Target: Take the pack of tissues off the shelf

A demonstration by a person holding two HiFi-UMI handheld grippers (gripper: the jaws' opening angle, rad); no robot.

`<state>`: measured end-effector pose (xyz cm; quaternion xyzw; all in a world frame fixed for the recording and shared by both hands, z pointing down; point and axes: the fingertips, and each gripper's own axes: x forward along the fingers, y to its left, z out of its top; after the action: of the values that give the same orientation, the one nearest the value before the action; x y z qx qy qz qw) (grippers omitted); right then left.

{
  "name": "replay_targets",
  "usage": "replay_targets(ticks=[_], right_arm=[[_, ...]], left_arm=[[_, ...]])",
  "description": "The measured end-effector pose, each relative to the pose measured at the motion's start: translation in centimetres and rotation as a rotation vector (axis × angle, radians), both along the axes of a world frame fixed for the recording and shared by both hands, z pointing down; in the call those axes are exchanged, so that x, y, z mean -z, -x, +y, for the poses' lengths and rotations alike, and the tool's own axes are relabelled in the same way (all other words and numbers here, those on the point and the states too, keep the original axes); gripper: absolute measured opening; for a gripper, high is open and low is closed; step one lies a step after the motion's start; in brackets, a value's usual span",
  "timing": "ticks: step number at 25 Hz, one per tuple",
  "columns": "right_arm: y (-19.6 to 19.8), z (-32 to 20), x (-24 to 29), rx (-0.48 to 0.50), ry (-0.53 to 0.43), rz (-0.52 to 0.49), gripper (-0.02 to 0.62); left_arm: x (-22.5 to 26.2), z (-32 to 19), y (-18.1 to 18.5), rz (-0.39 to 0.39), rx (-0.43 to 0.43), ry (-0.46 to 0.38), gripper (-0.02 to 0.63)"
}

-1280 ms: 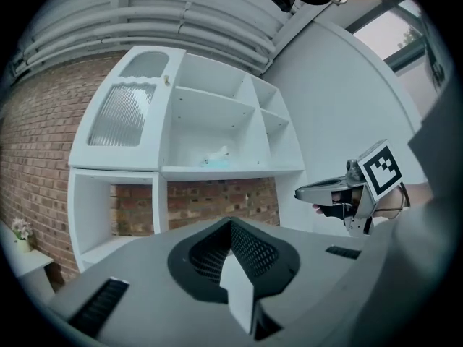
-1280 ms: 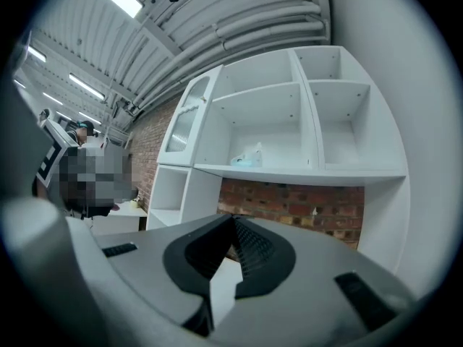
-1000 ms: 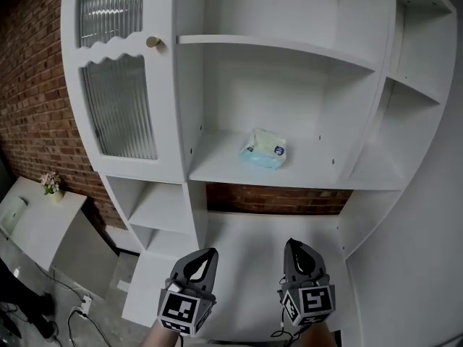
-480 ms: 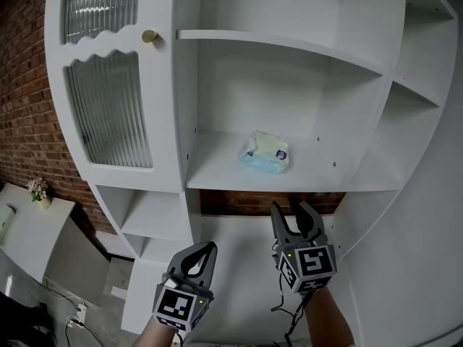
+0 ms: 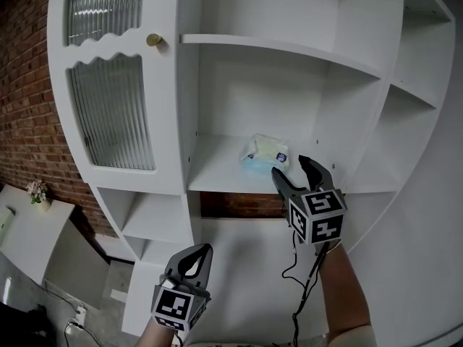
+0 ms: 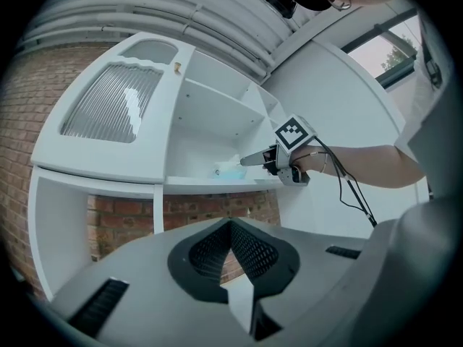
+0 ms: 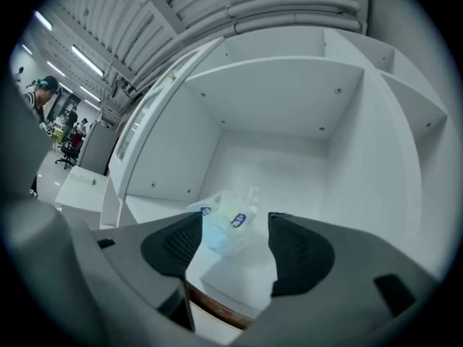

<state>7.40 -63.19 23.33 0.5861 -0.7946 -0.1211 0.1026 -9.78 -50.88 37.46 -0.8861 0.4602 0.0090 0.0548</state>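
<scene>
While tissues [image 5: 265, 152] lie shelved, right tool [image 5: 289, 165] (empty) opens.

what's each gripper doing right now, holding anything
left gripper: closed, empty
right gripper: jaws opening, nothing between them; pack of tissues lies just ahead, untouched

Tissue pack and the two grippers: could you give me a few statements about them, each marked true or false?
1. The pack of tissues lies on the shelf. True.
2. The right gripper grips the pack. False: its jaws are opening, and the pack lies just ahead of them, not gripped.
3. The left gripper is raised to the shelf. False: it hangs low, jaws together, empty.
4. The cabinet door has ribbed glass. True.
</scene>
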Motion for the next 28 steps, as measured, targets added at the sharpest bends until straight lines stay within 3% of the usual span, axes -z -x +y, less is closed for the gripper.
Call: replay_targets(ticks=[6,10,11,12,13,20,28], right_arm=[[-0.2,-2.6,-0.8,0.011,0.150,0.002,0.274],[-0.4,-3.4,-1.8,0.013,0.222,0.004,0.217],[-0.5,-3.5,-1.9,0.005,0.220,0.021,0.190],[-0.5,-3.5,-1.8,-0.005,0.209,0.038,0.120],[-0.5,-3.4,-1.8,-0.014,0.196,0.054,0.108],[-0.5,-3.0,-1.4,-0.048,0.128,0.070,0.041],[-0.2,-0.2,0.1,-0.038,0.030,0.036,0.023]], left_arm=[[0.9,-0.3,0.9,0.020,0.023,-0.021,0.012],[1.2,-0.3,1.0,0.009,0.027,-0.036,0.012],[1.3,-0.3,1.1,0.010,0.027,-0.038,0.012],[1.3,-0.2,1.1,0.011,0.027,-0.039,0.012],[1.3,-0.2,1.2,0.012,0.026,-0.039,0.012],[1.0,0.2,1.4,0.014,0.032,-0.039,0.012],[0.3,1.0,1.4,0.015,0.049,-0.007,0.012]])
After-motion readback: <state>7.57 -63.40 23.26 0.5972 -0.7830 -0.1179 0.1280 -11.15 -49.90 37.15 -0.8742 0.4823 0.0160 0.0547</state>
